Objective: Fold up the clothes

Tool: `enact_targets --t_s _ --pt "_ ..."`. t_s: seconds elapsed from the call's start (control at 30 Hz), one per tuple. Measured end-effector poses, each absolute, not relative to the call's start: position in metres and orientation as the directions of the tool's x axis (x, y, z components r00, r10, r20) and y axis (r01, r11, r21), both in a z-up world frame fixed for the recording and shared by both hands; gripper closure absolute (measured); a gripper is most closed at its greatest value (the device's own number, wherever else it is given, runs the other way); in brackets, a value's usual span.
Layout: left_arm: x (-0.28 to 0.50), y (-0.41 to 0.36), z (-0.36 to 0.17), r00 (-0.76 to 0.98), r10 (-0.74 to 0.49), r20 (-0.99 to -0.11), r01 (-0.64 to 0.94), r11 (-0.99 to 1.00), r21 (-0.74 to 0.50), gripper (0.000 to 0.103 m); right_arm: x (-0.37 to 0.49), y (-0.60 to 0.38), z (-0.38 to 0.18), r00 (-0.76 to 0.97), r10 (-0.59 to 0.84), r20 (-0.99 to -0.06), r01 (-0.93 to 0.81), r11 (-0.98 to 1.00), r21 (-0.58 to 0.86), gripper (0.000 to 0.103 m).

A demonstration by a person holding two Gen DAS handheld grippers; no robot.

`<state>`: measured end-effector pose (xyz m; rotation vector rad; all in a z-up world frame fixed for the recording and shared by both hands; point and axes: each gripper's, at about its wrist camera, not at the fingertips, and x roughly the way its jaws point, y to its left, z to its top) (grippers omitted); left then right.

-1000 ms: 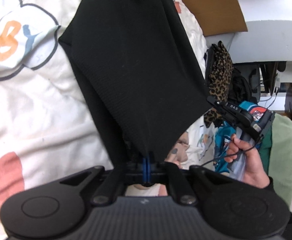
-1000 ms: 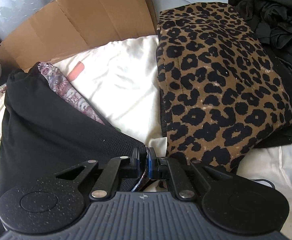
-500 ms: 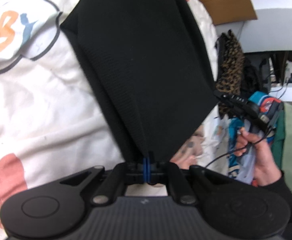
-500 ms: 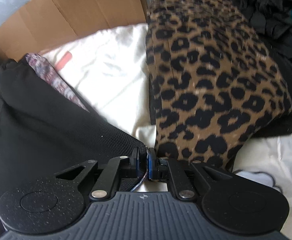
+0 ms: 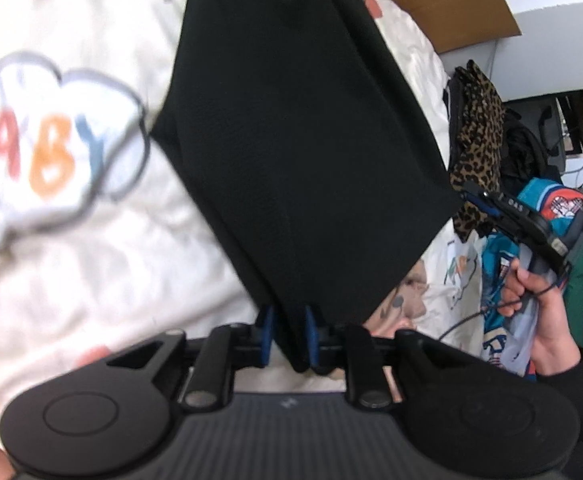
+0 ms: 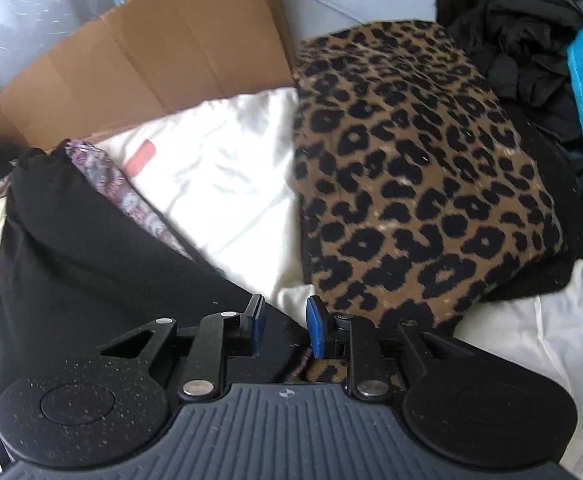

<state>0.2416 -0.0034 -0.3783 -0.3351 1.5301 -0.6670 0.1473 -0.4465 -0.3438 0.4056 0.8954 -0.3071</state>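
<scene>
Here ribbed black knit garment (image 5: 299,152) drapes between both parted tongs (image 5: 287,334).

Two fisheye wrist views, both looking closely down over the bed.
Both are sharing the black garment (image 5: 303,140) and leopard-print cloth (image 6: 419,168); the left is also catching the right tongs (image 5: 491,208).

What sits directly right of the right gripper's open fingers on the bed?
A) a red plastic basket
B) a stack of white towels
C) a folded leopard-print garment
C: the folded leopard-print garment lies just beyond the right gripper, beside the black knit garment.
</scene>
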Motion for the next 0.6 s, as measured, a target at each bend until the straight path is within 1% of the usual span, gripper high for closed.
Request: enact_targets --t_s 0.2,0.4,0.47,0.5,0.6 --pt "0.283 -0.012 -0.35 -0.024 -0.555 -0.832 0.236 0.805 -0.544 0.082 0.156 -0.442 -0.339 0.632 -0.046 -0.773 0.382 0.887 0.26 0.079" --pt "0.328 -0.023 -0.332 0.037 -0.52 -0.854 0.243 0.833 -0.497 0.079 0.156 -0.446 -0.347 0.641 -0.03 -0.767 0.431 0.84 0.328 0.074" --pt "0.342 -0.026 -0.326 0.059 -0.496 -0.866 0.25 0.848 -0.468 0.079 0.156 -0.448 -0.347 0.65 -0.032 -0.759 0.441 0.829 0.343 0.064" --pt "0.348 -0.029 -0.322 0.07 -0.486 -0.871 0.258 0.852 -0.455 0.079 0.156 -0.448 -0.347 0.655 -0.033 -0.755 0.444 0.825 0.349 0.062" --pt "0.366 -0.038 -0.311 0.103 -0.466 -0.879 0.281 0.861 -0.424 0.079 0.157 -0.448 -0.347 0.658 -0.034 -0.752 0.452 0.817 0.358 0.062"
